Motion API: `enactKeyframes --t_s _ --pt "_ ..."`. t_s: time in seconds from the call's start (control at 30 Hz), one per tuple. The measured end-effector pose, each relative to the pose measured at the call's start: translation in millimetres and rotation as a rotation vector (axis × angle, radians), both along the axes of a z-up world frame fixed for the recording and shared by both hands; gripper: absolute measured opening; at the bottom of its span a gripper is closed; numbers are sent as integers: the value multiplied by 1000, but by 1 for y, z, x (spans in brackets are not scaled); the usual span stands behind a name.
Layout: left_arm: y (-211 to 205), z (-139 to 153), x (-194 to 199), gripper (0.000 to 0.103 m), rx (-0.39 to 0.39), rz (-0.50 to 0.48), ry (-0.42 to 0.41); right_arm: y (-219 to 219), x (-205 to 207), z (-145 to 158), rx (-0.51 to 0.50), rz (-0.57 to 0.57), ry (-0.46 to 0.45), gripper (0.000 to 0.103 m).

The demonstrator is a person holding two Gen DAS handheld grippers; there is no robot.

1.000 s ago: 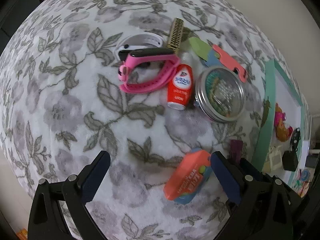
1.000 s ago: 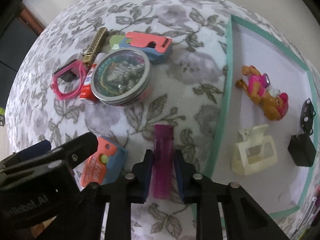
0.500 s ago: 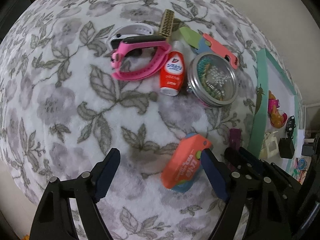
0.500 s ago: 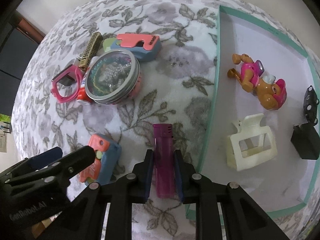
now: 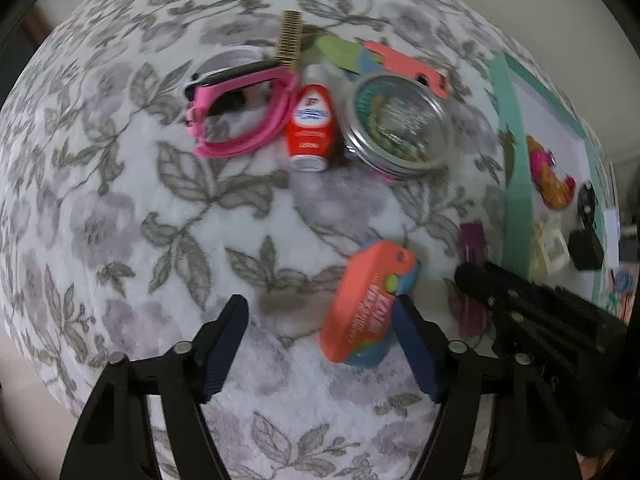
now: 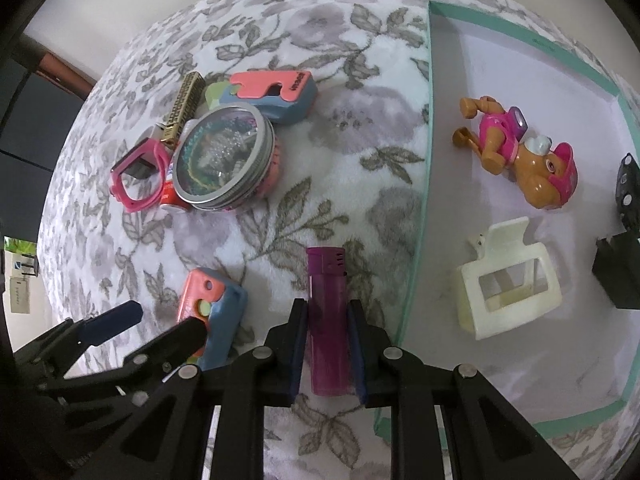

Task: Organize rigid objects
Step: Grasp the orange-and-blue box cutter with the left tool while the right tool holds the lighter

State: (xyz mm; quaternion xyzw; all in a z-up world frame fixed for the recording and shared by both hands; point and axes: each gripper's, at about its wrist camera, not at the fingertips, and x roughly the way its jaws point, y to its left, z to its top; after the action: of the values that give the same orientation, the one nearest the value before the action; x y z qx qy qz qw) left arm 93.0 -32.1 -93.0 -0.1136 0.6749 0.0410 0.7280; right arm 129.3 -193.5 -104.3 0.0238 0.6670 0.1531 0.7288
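The left gripper (image 5: 320, 340) has its jaws well apart and closing. Between them, hard against the right finger, lies a coral box (image 5: 366, 304); that finger's pad seems to touch its blue edge, while the left pad stands clear of it, with bare blanket (image 5: 120, 208) in the gap. The box is tilted, its top end toward 1 o'clock.

The right gripper (image 6: 328, 344) is clamped on a purple lighter (image 6: 326, 320), both pads pressed to its sides. The lighter points to 12 o'clock, its cap well past the fingertips, its base cut short between the fingers. At 3 o'clock from it, just beside, runs the teal rim of a tray (image 6: 420, 216).

In the tray lie a toy dog (image 6: 520, 156) at 1 o'clock and a cream hair clip (image 6: 508, 292) at 3 o'clock; two black things at the frame's right edge are cut off and hard to name.

At 11 o'clock from the right gripper sits a cluster: a round tin (image 6: 228, 156), a pink watch strap (image 6: 140, 176), a red bottle (image 5: 312, 128) half hidden behind the tin, a brass comb-like piece (image 6: 184, 108) and a second coral box (image 6: 276, 92). The left view is motion-blurred, so print on the boxes cannot be read.
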Motion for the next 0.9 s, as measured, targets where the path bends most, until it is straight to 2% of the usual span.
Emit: enactKeyframes --t_s 0.23,0.47,0.7,0.9 --pt "-19 2 -1 65 9 -59 -4 -2 1 -1 17 -11 7 21" --pt "-49 -4 -2 65 13 -147 16 1 2 0 17 -14 9 21" --pt "-55 -13 3 63 31 -145 -2 1 2 -1 12 -13 8 21" --pt "-62 -12 5 55 73 -178 -40 6 3 -2 -4 -6 1 21"
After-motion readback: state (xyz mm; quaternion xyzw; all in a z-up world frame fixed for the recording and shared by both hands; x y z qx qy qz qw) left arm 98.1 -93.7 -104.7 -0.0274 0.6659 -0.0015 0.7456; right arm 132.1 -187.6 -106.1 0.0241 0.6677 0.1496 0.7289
